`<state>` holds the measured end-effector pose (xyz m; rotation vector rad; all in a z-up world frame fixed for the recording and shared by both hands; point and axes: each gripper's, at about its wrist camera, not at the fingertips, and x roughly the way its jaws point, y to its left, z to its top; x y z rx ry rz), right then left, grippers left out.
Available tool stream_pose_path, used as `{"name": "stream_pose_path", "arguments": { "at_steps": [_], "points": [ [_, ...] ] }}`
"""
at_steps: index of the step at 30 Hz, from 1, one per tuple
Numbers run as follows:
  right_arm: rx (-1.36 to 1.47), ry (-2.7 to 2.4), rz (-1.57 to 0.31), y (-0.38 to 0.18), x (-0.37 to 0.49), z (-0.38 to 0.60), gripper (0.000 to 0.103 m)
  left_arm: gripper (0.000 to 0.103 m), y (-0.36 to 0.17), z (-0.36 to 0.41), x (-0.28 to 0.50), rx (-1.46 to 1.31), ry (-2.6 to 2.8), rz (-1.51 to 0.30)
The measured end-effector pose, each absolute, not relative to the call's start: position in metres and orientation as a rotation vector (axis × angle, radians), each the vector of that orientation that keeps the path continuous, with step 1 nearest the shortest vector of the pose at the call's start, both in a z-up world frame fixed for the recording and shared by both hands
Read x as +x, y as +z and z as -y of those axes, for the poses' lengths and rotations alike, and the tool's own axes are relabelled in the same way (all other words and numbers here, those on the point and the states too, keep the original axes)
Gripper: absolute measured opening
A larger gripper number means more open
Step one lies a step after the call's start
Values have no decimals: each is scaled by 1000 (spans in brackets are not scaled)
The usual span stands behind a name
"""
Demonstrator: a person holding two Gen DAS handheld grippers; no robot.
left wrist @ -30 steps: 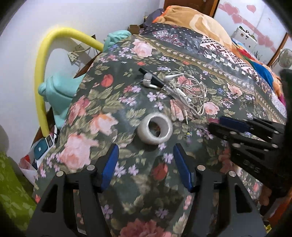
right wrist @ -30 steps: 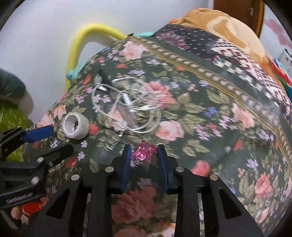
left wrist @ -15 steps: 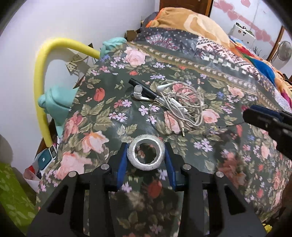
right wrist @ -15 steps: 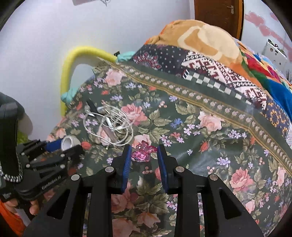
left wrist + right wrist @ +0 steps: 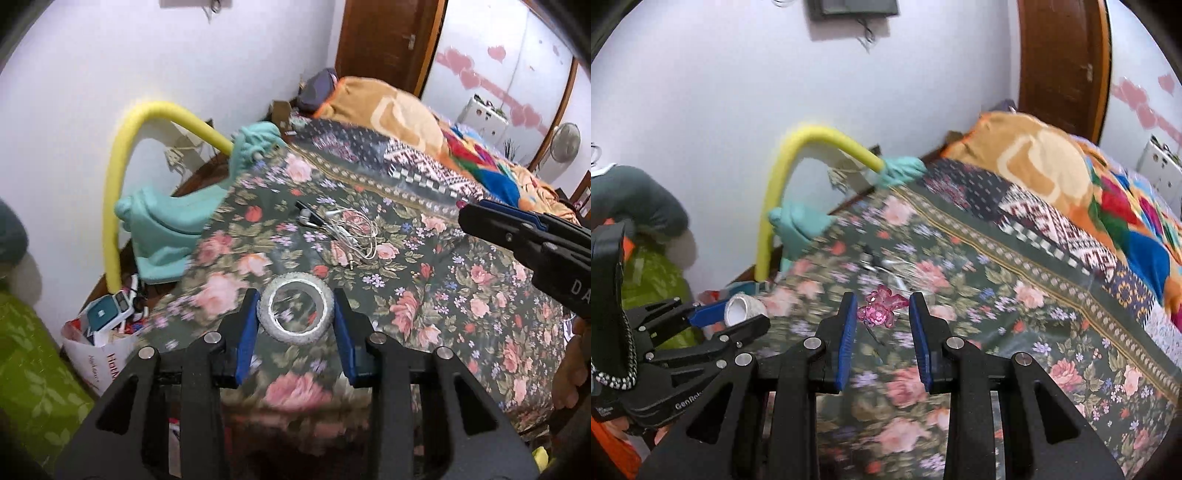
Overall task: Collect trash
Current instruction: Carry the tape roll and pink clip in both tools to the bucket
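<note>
Here, left gripper [image 5: 295, 314] clamped on a white ring-shaped roll of tape [image 5: 296, 312], blue pads pressed to both sides, held in the air above the near edge of the dark floral bedspread [image 5: 443, 295]. Right gripper [image 5: 882, 314] pinching a shiny pink crinkled plastic wrapper [image 5: 881, 310] at the fingertips, likewise lifted over the bedspread's near part. Farther back on the bedspread, a tangle of white earphone cable [image 5: 351, 232]. Off its left edge, a bent yellow foam tube [image 5: 122, 173] beside teal cloth [image 5: 166, 221].
</note>
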<state>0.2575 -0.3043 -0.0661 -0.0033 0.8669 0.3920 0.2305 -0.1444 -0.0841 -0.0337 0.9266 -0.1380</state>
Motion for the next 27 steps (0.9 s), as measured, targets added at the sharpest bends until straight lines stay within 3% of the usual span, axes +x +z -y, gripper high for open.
{"name": "stream_pose_path", "arguments": {
  "at_steps": [13,27],
  "points": [
    [-92,579,-810,-28,181,205,26,38,-62,51,125,-93,26,-885],
    [-202,782,-894,-57,118,89,26,38,-117,-44,28,-225,220,-961]
  ]
}}
